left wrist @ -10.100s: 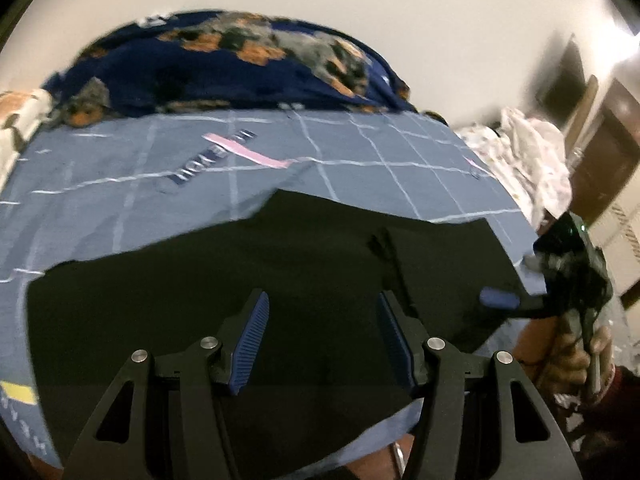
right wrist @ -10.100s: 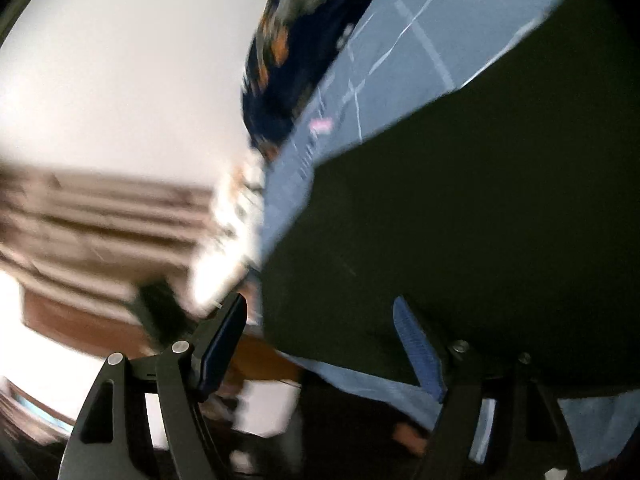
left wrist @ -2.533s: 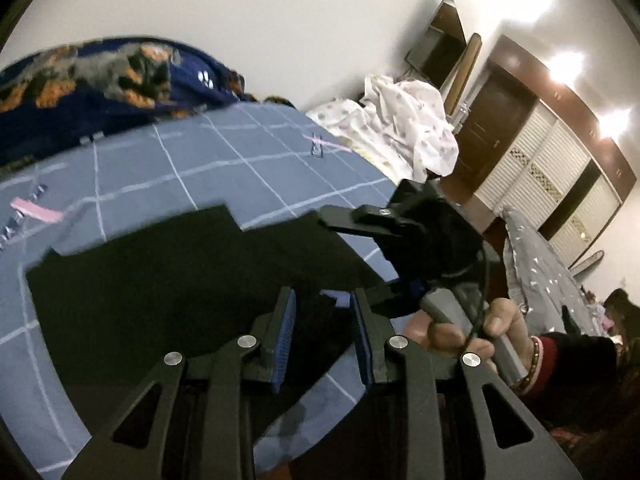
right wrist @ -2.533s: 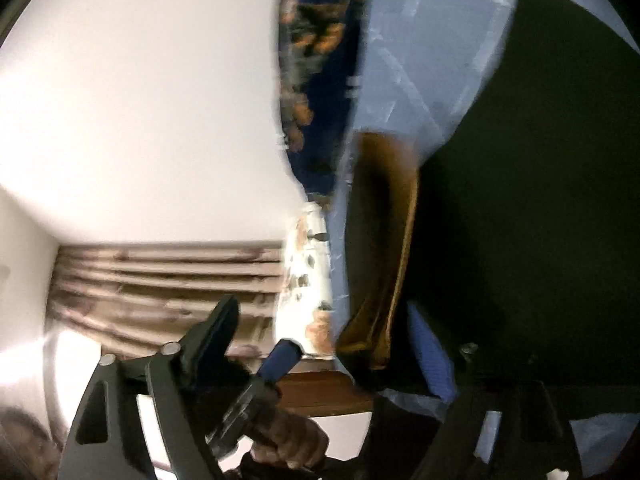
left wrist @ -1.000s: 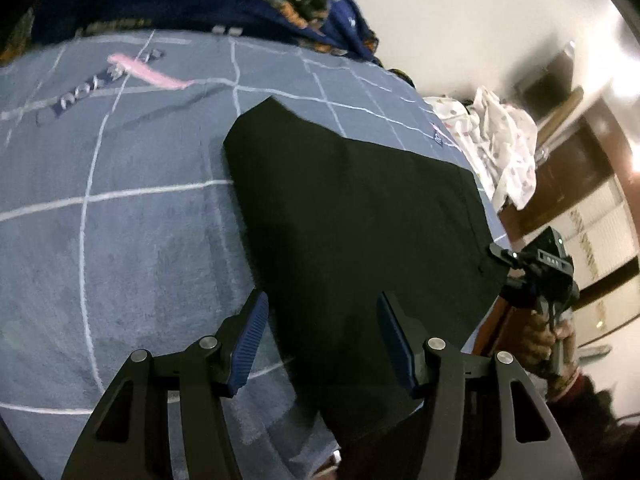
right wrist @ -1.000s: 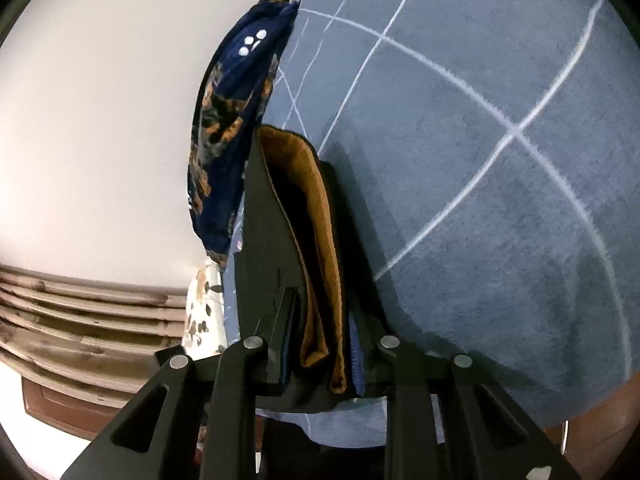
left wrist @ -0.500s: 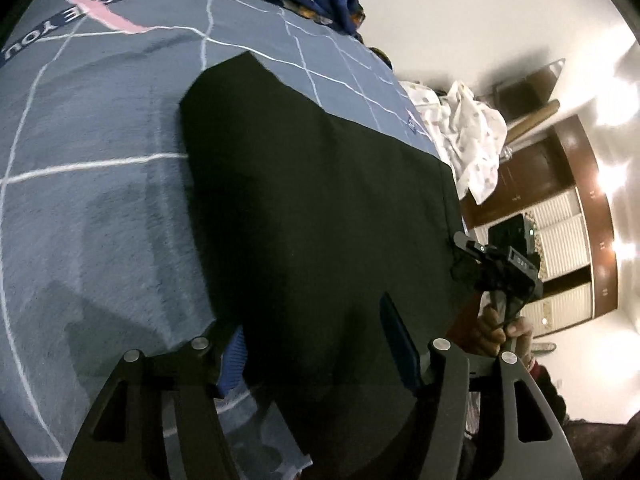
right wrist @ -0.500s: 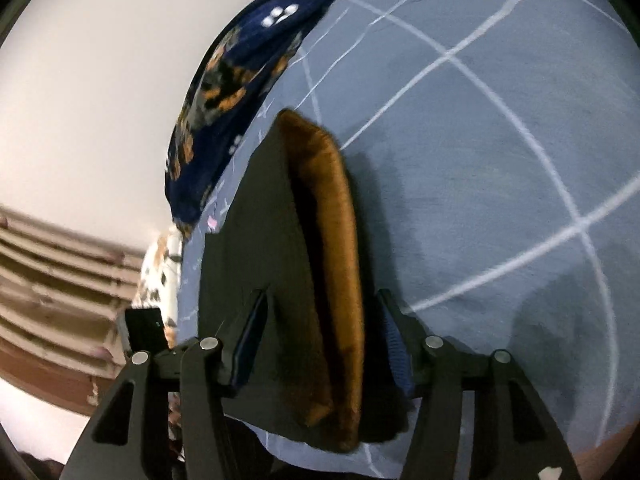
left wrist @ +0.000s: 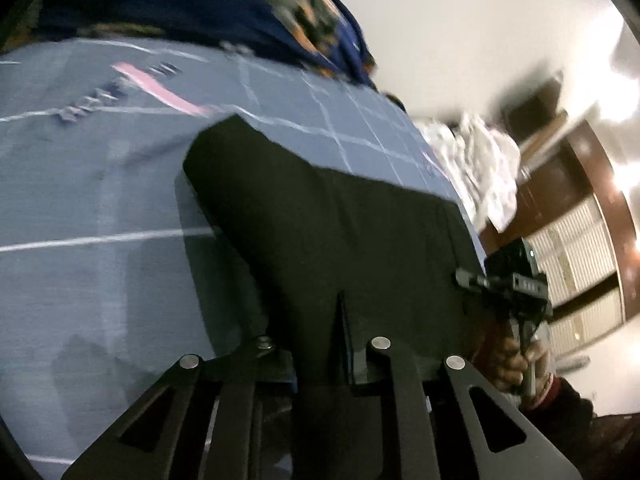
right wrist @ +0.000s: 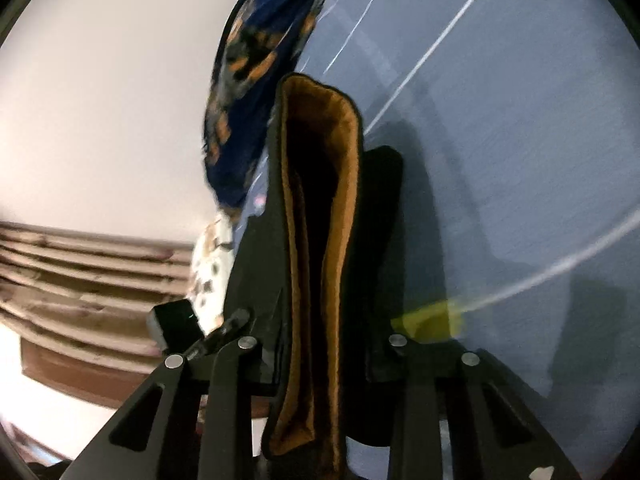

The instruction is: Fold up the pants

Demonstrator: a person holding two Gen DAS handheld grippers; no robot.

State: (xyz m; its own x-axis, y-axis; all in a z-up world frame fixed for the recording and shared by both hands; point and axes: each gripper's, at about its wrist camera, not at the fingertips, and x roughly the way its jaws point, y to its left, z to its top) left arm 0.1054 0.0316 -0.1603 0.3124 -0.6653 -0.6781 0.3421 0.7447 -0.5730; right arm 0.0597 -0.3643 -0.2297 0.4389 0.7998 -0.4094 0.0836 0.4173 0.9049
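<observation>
The black pants (left wrist: pixel 332 236) lie folded on the blue bedspread (left wrist: pixel 92 208). My left gripper (left wrist: pixel 324 360) is shut on the near edge of the pants, with cloth pinched between its jaws. My right gripper (right wrist: pixel 324 360) is shut on the other end of the pants (right wrist: pixel 320 208), where the orange-brown lining shows in the open waistband. The right gripper also shows in the left wrist view (left wrist: pixel 508 284) at the pants' right edge, held by a hand.
A dark blue patterned blanket (left wrist: pixel 192 12) lies bunched at the far side of the bed. White floral cloth (left wrist: pixel 484 160) is piled past the right edge. A wardrobe (left wrist: pixel 580 240) stands at right. Curtains (right wrist: pixel 80 280) hang at left in the right wrist view.
Both grippers have closed on the pants' near edge since half a second ago. The left view has tilted up and the cloth edge is lifted between the jaws.
</observation>
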